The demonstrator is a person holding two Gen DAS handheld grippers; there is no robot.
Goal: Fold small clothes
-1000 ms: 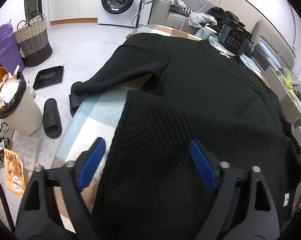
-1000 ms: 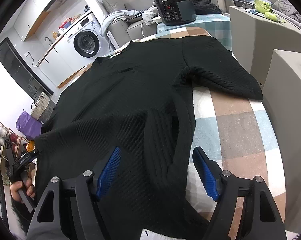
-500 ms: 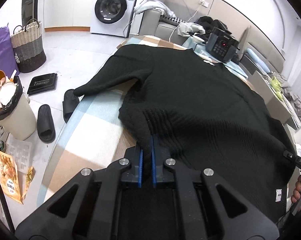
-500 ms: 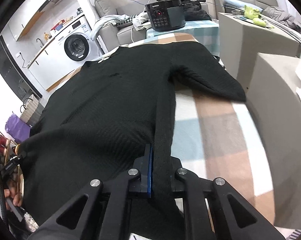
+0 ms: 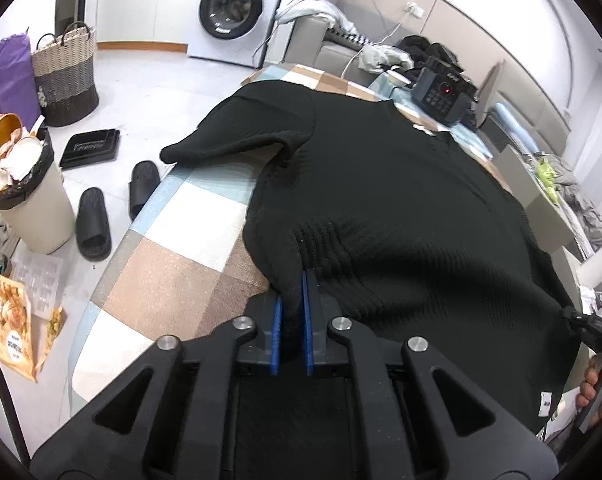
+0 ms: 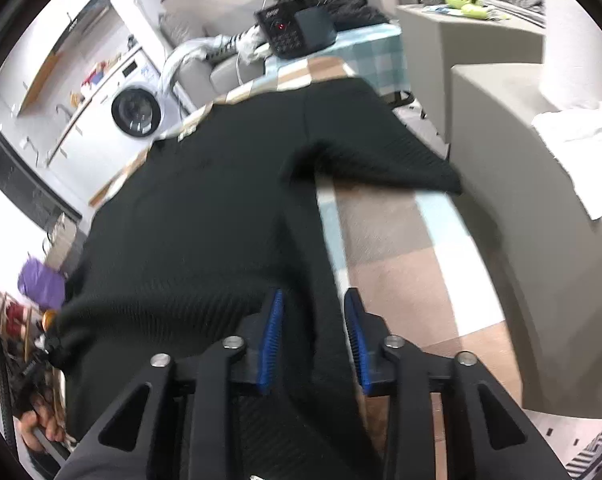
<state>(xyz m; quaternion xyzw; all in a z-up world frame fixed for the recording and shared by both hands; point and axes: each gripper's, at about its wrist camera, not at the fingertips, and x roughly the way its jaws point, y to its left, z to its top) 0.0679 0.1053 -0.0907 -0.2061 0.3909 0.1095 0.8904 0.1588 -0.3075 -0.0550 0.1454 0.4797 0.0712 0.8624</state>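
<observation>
A black ribbed knit sweater (image 5: 389, 184) lies on a table with a checked cloth (image 5: 189, 232), neck away from me, both sleeves spread out. My left gripper (image 5: 292, 296) is shut on the sweater's near left hem corner, which bunches up between the blue pads. In the right wrist view the sweater (image 6: 221, 208) fills the middle. My right gripper (image 6: 313, 320) stands partly open, with the near right hem edge lying loose between its blue pads. This view is blurred by motion.
A black cooker (image 5: 441, 94) sits at the table's far end. On the floor to the left are a full bin (image 5: 25, 196), slippers (image 5: 93, 216) and a woven basket (image 5: 63, 80). Grey boxes (image 6: 513, 184) stand close along the table's right side.
Both grippers closed on the hem corners half a second ago. Since then both have lifted and pulled the hem; the right jaws have parted, the left stay clamped.
</observation>
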